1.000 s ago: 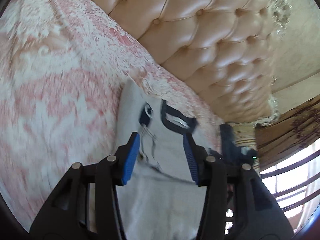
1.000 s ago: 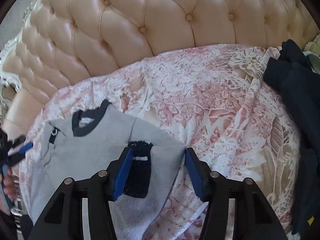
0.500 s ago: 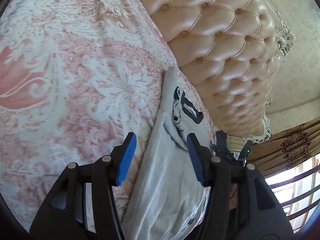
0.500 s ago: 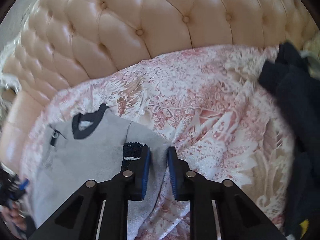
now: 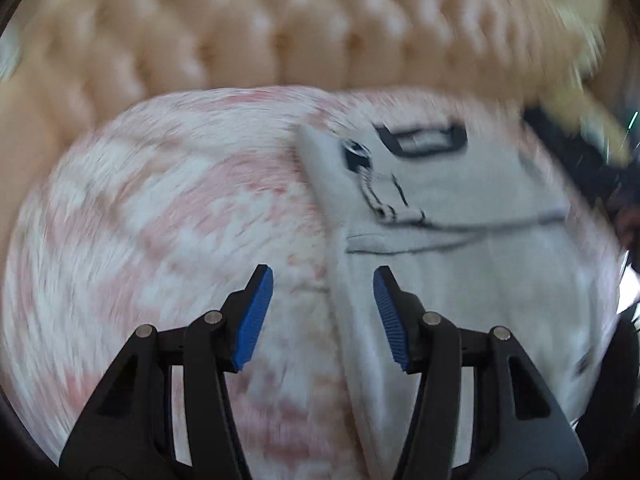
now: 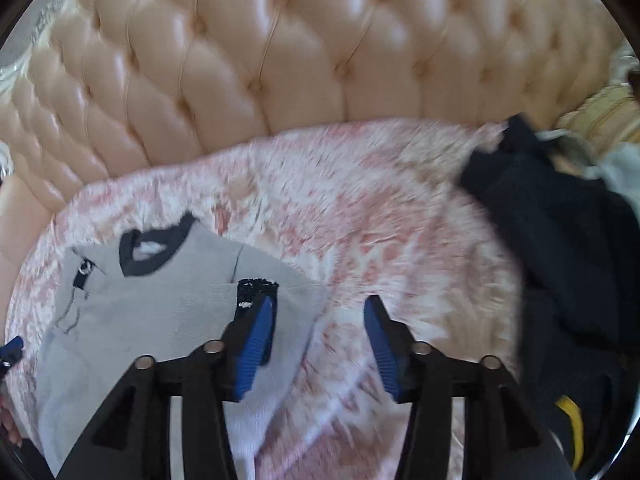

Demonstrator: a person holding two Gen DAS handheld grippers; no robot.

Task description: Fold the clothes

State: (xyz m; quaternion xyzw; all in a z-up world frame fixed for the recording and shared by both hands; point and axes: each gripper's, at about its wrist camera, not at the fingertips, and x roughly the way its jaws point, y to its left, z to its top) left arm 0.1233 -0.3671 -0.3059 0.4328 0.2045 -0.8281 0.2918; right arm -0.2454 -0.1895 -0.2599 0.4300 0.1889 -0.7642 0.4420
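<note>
A grey sweatshirt (image 6: 160, 320) with a black collar lies partly folded on the pink-and-white bedspread (image 6: 380, 220); a sleeve with a black cuff (image 6: 256, 292) is folded across its chest. In the left wrist view the sweatshirt (image 5: 460, 260) lies right of centre, its left edge between my fingers. My left gripper (image 5: 322, 316) is open over that edge. My right gripper (image 6: 318, 348) is open and empty, its left finger above the sweatshirt's right side by the cuff.
A tufted tan leather headboard (image 6: 300, 60) runs along the back of the bed. A pile of dark navy clothes (image 6: 560, 260) lies at the right of the bedspread, with something yellow (image 6: 572, 432) at its lower edge.
My right gripper was shut on the sweatshirt's right side by the cuff half a second ago; it has opened and let go. My left gripper has swung round quickly and the view is blurred.
</note>
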